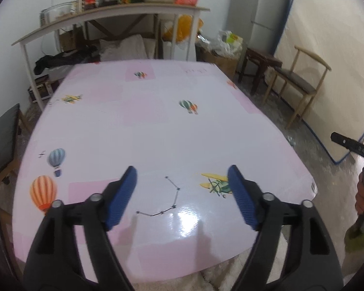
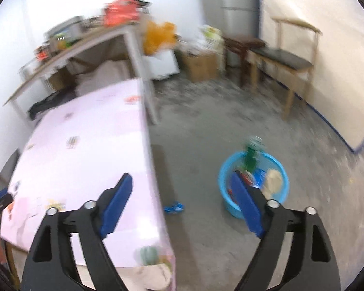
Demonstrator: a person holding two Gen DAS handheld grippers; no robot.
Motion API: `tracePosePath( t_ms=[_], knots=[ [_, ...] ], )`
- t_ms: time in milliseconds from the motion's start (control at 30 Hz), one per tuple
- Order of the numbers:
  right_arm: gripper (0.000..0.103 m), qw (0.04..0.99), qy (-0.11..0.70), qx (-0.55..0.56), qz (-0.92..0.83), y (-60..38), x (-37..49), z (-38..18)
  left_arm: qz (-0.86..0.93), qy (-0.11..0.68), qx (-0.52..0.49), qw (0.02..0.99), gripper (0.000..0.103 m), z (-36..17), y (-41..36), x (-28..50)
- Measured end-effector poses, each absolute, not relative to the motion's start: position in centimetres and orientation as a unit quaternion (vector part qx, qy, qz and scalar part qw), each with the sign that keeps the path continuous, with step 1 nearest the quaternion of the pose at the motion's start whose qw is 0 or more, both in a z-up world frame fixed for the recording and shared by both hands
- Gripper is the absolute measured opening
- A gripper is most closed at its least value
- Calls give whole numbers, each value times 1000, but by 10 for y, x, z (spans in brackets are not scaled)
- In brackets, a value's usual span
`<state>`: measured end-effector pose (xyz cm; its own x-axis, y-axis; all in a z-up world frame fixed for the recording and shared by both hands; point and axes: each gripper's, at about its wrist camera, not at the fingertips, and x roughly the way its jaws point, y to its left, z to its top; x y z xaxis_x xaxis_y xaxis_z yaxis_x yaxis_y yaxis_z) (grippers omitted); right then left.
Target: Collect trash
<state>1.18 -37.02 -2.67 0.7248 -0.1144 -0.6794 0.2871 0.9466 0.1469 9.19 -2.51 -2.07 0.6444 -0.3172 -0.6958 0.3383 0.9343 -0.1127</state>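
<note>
pale walls, a cluttered shelf table (image 1: pixel 109 17) and a wooden chair (image 1: pixel 301 82) ring a tabletop (image 1: pixel 157 133) under a pink cloth printed with balloons and small planes. over it hangs the left tool (image 1: pixel 182 191), its blue pads spread wide with nothing between them, and the cloth below it is bare. the right tool (image 2: pixel 182 201) sits off the tabletop's right edge, above the grey concrete floor (image 2: pixel 206 111), its jaws likewise wide and empty; this view is blurred. on the floor just beyond the right tool's right finger stands a blue basin (image 2: pixel 276 165) holding the trash: a green bottle-like item (image 2: pixel 251 155) standing up, a tan crumpled piece (image 2: pixel 274 179) and some red and blue packaging that is too smeared to read. a small blue wrapper (image 2: pixel 173 207) lies on the floor between the tabletop's edge and the basin, touching neither.
</note>
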Motion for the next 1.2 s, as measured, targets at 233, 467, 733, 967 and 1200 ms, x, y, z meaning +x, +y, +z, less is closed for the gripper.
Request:
tracePosePath(
  t_ms=[233, 467, 733, 967, 1200],
  knots=[
    [93, 922, 376, 91, -18, -273, 33, -26, -134, 360, -6, 923, 86, -5, 3, 73],
    [93, 912, 409, 41, 10, -208, 38, -36, -92, 359, -26, 928, 88, -6, 26, 67],
    [93, 909, 416, 6, 0, -198, 39, -35, -74, 357, -36, 930, 89, -9, 38, 67],
    [93, 912, 411, -2, -4, -193, 41, -34, -67, 355, -44, 932, 90, -10, 43, 69],
    [96, 923, 385, -13, -7, -188, 31, -27, -65, 348, -53, 934, 90, -8, 43, 66]
  ],
)
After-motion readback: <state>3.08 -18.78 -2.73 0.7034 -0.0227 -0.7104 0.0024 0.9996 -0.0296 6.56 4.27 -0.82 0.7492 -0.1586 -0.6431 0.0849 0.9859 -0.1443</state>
